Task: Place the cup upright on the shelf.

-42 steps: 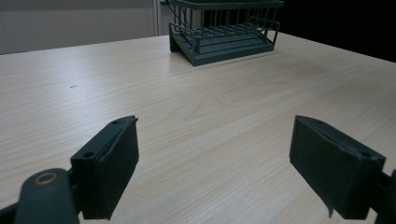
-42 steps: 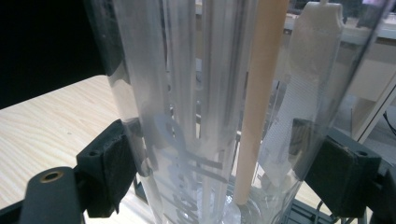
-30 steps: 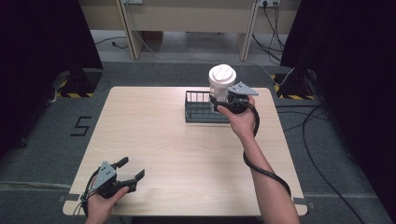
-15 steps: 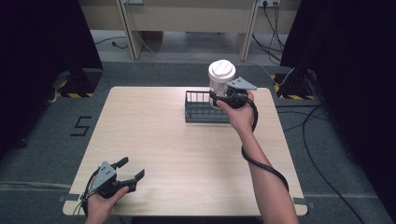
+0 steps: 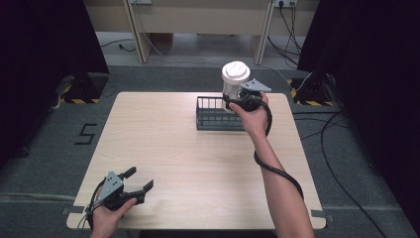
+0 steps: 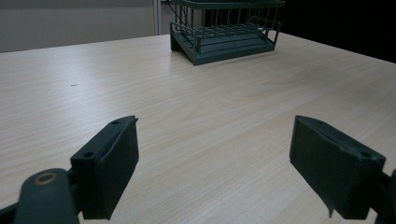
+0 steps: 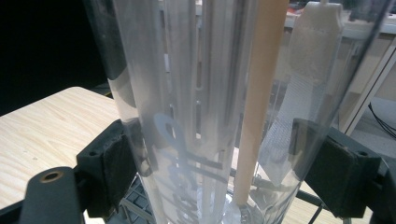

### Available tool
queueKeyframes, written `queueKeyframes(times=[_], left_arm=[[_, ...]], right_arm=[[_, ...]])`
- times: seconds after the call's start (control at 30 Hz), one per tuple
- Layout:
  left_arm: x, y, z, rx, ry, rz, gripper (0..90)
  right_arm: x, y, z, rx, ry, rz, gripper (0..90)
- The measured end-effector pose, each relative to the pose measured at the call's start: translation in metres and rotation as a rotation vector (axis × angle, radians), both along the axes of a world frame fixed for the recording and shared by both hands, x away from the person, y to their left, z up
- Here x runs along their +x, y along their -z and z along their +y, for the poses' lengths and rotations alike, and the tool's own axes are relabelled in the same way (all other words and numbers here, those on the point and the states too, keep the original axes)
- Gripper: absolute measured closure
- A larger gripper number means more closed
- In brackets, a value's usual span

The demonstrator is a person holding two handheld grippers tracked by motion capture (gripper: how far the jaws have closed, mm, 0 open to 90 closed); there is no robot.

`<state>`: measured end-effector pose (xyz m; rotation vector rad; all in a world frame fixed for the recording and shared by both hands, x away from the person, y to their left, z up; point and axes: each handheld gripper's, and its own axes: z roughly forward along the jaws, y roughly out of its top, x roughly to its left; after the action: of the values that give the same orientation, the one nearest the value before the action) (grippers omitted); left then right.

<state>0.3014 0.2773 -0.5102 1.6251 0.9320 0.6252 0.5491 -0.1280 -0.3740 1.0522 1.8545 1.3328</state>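
A clear plastic bottle with a white lid [image 5: 234, 79] is held above the dark green wire rack [image 5: 212, 115] at the table's far side. My right gripper [image 5: 236, 98] is shut on the bottle's body [image 7: 205, 116], with a black pad pressed on each side. The bottle stands upright and is lifted off the rack floor. My left gripper [image 5: 136, 181] stays open low over the table's near left corner, its pads [image 6: 109, 163] wide apart with nothing between them. The rack [image 6: 224, 35] lies far ahead in the left gripper view.
The light wooden table [image 5: 163, 148] is bare between the two grippers. A black cable [image 5: 277, 171] trails from the right gripper along the forearm. Dark curtains and floor cables lie beyond the table's right edge.
The right gripper has lifted the bottle higher above the rack. The left gripper has stayed in place and open.
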Motion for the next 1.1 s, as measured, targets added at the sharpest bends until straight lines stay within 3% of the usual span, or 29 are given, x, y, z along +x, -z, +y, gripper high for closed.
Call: queueKeyframes(times=[1.1], left_arm=[[0.000, 0.000, 0.000, -0.002, 0.002, -0.001, 15.3]], right_arm=[[0.027, 0.020, 0.011, 0.009, 0.047, 0.048, 18.5]])
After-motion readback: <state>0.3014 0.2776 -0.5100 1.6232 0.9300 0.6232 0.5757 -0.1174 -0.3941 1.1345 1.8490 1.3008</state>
